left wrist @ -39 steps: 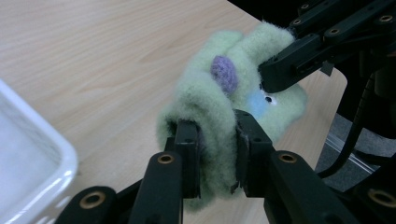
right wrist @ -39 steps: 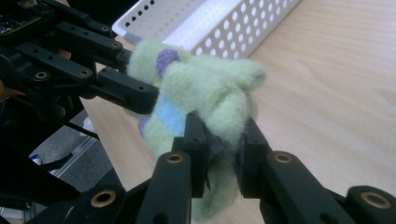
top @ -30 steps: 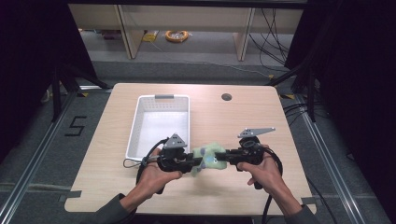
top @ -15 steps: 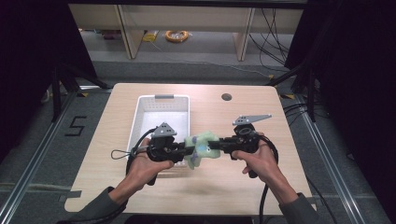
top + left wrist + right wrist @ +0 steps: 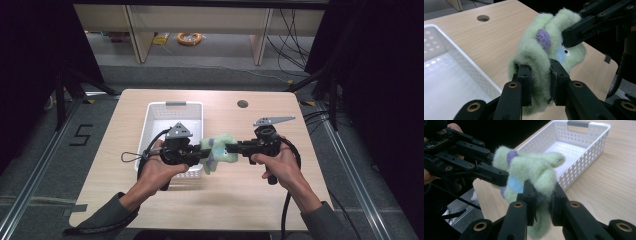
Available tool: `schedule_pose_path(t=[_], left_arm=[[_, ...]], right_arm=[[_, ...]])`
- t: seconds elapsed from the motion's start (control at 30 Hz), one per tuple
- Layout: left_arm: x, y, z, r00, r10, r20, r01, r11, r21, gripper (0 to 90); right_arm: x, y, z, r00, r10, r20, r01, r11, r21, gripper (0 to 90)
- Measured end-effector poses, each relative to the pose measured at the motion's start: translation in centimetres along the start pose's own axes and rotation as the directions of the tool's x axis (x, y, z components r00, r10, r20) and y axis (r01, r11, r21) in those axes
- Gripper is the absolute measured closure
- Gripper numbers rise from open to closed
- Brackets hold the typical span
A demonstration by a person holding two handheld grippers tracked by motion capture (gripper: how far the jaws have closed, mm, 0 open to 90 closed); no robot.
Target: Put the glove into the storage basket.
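a fuzzy pale green plush toy with purple and blue patches [image 5: 219, 151] is held in the air between the two grippers, just beside the right edge of a white perforated plastic basket [image 5: 150, 125] and above the light wooden table [image 5: 260, 195]. the left gripper [image 5: 539, 75] is clamped on one fold of the toy, its black jaws pressed into the fleece. the right gripper [image 5: 541, 192] is closed on another fold from the opposite side. in the high view both grippers are seen level, facing each other, each gripped by a hand. the basket interior is seen bare. a round hole [image 5: 242, 104] is set in the table's far part.
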State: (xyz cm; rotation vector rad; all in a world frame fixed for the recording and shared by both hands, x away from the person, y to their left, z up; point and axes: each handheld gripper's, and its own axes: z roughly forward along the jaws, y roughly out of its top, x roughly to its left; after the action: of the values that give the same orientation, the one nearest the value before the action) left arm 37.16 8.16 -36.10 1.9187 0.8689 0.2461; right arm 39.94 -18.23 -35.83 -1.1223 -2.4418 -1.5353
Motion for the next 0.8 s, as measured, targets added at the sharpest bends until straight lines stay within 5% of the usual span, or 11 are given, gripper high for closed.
schedule_pose_path(t=[0.13, 0.47, 0.67, 0.8], left_arm=[[0.6, -0.1, -0.3, 0.9998, -0.012, -0.016, 0.012, 0.9999, -0.009, 73.3], [1.5, 0.0, -1.4, 0.9990, -0.024, -0.036, 0.024, 0.9997, -0.008, 73.4], [2.4, 1.4, -2.5, 0.9977, -0.025, -0.063, 0.022, 0.9989, -0.041, 73.5], [3.2, 1.9, -3.1, 0.9958, -0.034, -0.085, 0.030, 0.9984, -0.047, 73.6]], right_arm=[[0.0, 0.6, 0.8, 0.9998, -0.019, 0.003, 0.019, 1.000, 0.007, 78.7], [0.6, 0.2, 2.1, 0.9982, 0.049, -0.033, -0.049, 0.999, 0.025, 78.5], [0.6, 1.6, 2.8, 0.9992, 0.018, -0.036, -0.018, 1.000, -0.017, 78.4], [0.6, 2.7, 3.8, 0.9983, 0.038, -0.045, -0.039, 0.999, -0.022, 78.4]])
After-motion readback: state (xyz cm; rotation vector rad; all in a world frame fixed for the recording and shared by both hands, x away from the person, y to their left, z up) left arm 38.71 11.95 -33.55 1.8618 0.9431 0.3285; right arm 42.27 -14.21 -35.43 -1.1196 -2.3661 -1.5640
